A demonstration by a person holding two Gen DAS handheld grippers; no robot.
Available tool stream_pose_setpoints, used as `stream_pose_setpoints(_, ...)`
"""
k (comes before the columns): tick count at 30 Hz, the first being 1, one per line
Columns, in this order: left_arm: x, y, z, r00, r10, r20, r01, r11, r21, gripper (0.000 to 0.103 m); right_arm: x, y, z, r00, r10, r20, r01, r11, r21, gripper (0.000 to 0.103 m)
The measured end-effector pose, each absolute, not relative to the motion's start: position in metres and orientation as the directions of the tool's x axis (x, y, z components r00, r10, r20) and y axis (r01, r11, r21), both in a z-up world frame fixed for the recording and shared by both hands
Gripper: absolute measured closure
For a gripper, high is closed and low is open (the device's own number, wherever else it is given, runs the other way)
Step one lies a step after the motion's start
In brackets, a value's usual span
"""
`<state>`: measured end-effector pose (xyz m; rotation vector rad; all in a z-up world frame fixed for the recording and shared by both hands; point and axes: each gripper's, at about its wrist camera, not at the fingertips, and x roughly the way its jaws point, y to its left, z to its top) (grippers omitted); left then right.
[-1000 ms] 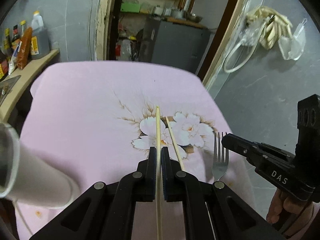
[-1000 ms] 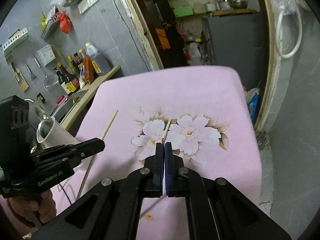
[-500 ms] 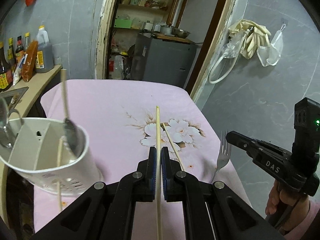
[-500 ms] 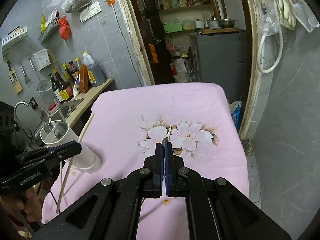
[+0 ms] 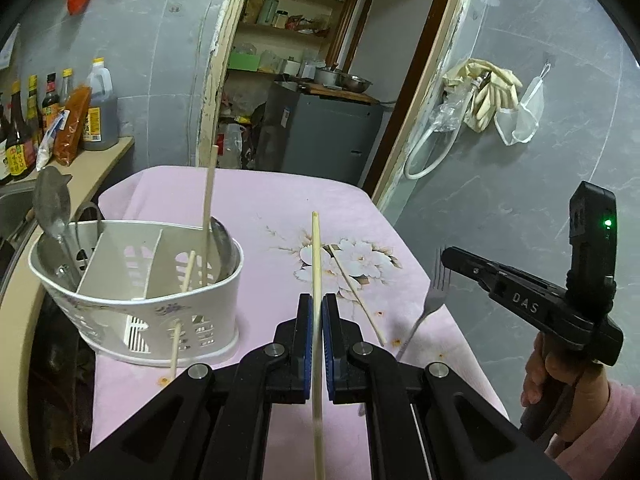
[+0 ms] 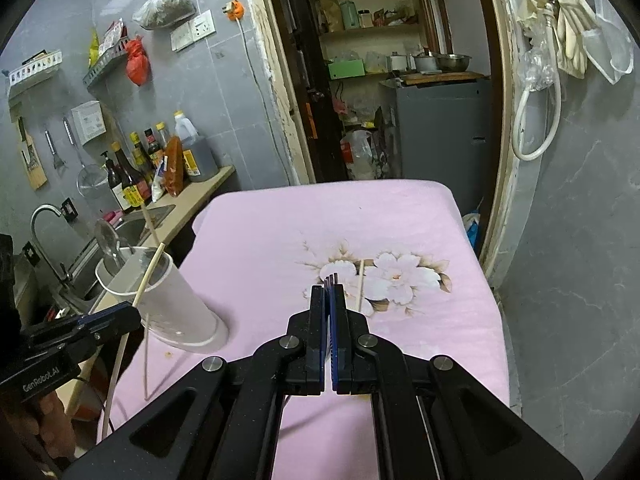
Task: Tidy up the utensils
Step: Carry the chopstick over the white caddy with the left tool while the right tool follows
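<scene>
In the left wrist view, the left tongs [image 5: 315, 308] are clenched on a pale wooden chopstick [image 5: 316, 256], its long axis running straight ahead. The white slotted plastic utensil caddy [image 5: 160, 316] sits forward-left on the pink floral-clothed counter [image 5: 272, 200], so the left hand looks nearer it. Over in the right wrist view, the right tongs [image 6: 329, 300] grip a steel fork [image 6: 331, 280], tines forward; a second chopstick [image 6: 360, 285] lies just beside them on the cloth.
</scene>
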<state>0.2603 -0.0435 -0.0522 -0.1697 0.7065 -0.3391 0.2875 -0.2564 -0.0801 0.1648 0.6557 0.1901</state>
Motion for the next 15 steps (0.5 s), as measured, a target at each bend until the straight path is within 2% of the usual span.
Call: stream_pose_setpoints(15, 0.266, 0.023, -0.018, 0.807, -0.352, -0.474, 0.188, 0.914, -0.359, 0.098, 0.268, -0.226, -0.027, 0.855, 0.211, -0.473, -0.14, 0.974, 0.18, 0.101)
